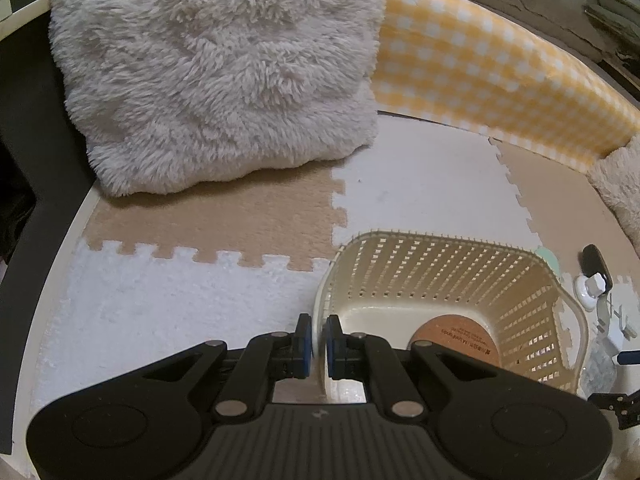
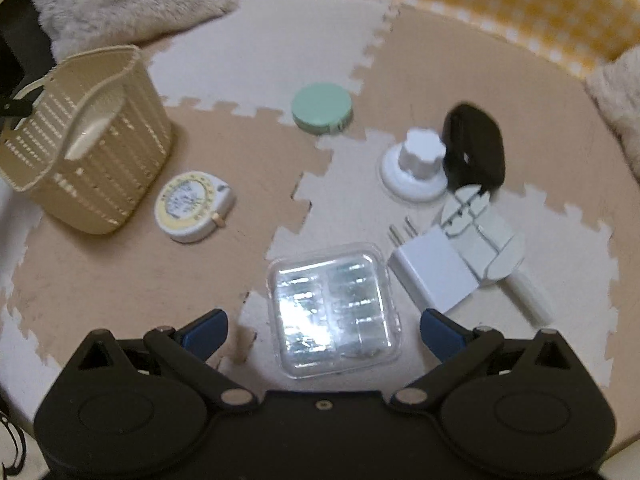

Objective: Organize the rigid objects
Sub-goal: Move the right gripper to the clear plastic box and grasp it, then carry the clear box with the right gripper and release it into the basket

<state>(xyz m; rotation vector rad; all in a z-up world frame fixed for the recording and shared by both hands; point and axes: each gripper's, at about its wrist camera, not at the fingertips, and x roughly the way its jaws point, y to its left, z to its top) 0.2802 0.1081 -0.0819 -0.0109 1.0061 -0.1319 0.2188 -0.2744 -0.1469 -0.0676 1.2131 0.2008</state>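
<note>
We see the puzzle-piece foam mat (image 2: 224, 280) in beige and white spread under everything, with a shaggy cream cushion (image 1: 216, 72) at its far left and a yellow checked bolster (image 1: 492, 68) curving along the back. Our left claw (image 1: 319, 340) is clamped shut on the near rim of the cream slotted basket (image 1: 440, 280), blue pads pinching the wall from both sides. Only the left wrist view lets us look down into the basket, where a brown disc (image 1: 460, 338) lies flat on the bottom; it carries lines of print, too small for us to read. From the right wrist view the basket (image 2: 92, 152) sits well off to the left, seen from outside. Our right claw (image 2: 322, 330) is spread wide, holding nothing, and the clear plastic case (image 2: 334, 312) lies on the mat right between its blue fingertips (image 2: 206, 330), not touched by either. Just right of the case lies a white plug adapter (image 2: 432, 276), prongs pointing away, touching a white clip-like gadget (image 2: 484, 240). Beyond them stands a white knob on a round base (image 2: 416, 164), with a black object (image 2: 476, 146) close behind it. A round tape measure (image 2: 192, 206) lies near the basket, its dial lettering blurred, and a mint green disc (image 2: 322, 108) rests farther back.
</note>
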